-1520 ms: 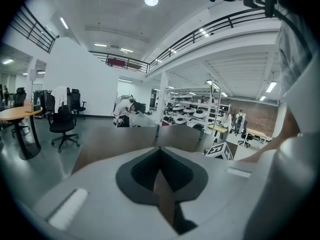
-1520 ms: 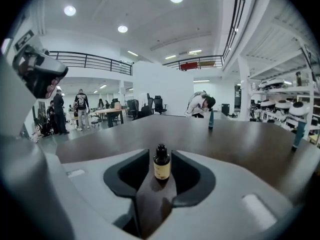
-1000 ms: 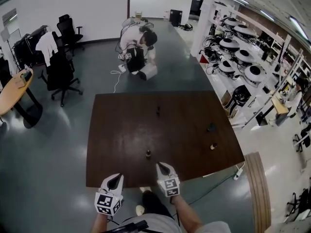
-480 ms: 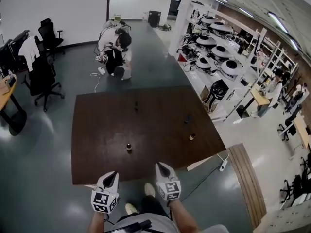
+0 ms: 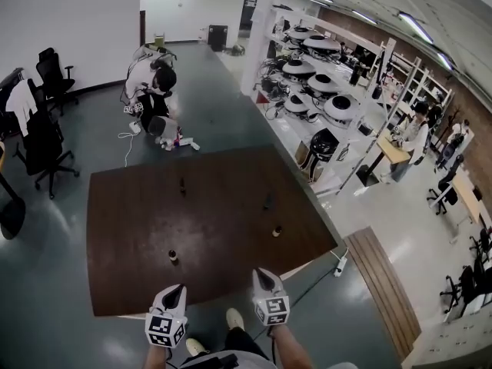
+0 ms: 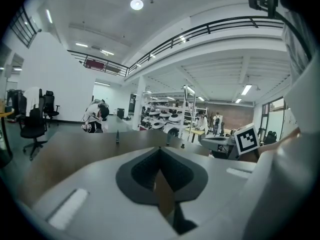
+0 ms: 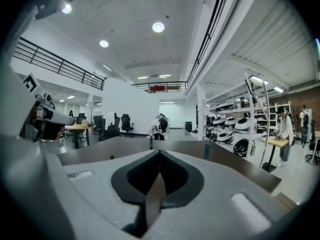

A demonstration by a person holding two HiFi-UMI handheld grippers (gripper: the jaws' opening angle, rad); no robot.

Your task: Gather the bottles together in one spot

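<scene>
Currently, the glossy grey floor (image 5: pixel 54 290) carries a large square dark-brown wooden table (image 5: pixel 223 241), which fills the middle of the head view. Beyond the table's far edge, a person in a white top (image 5: pixel 150 83) crouches on the floor.

Both tools are at the table's near edge, side by side but apart, pointing toward the tabletop. The left gripper (image 5: pixel 178 289), white with a marker cube, has its jaws fully together with nothing between them; the left gripper view (image 6: pixel 160 149) confirms the tips meet. The right gripper (image 5: pixel 261 273) is likewise fully closed and empty, as the right gripper view (image 7: pixel 160 153) shows.

Four small bottles stand upright on the table, well apart from one another:
- the near-left dark bottle (image 5: pixel 173 257) is nearest the left gripper, not touching it;
- the light-capped bottle (image 5: pixel 277 231) stands toward the right edge;
- the dark right-hand bottle (image 5: pixel 267 201) stands just beyond it;
- the slim far bottle (image 5: pixel 182 184) stands near the far left side.
</scene>
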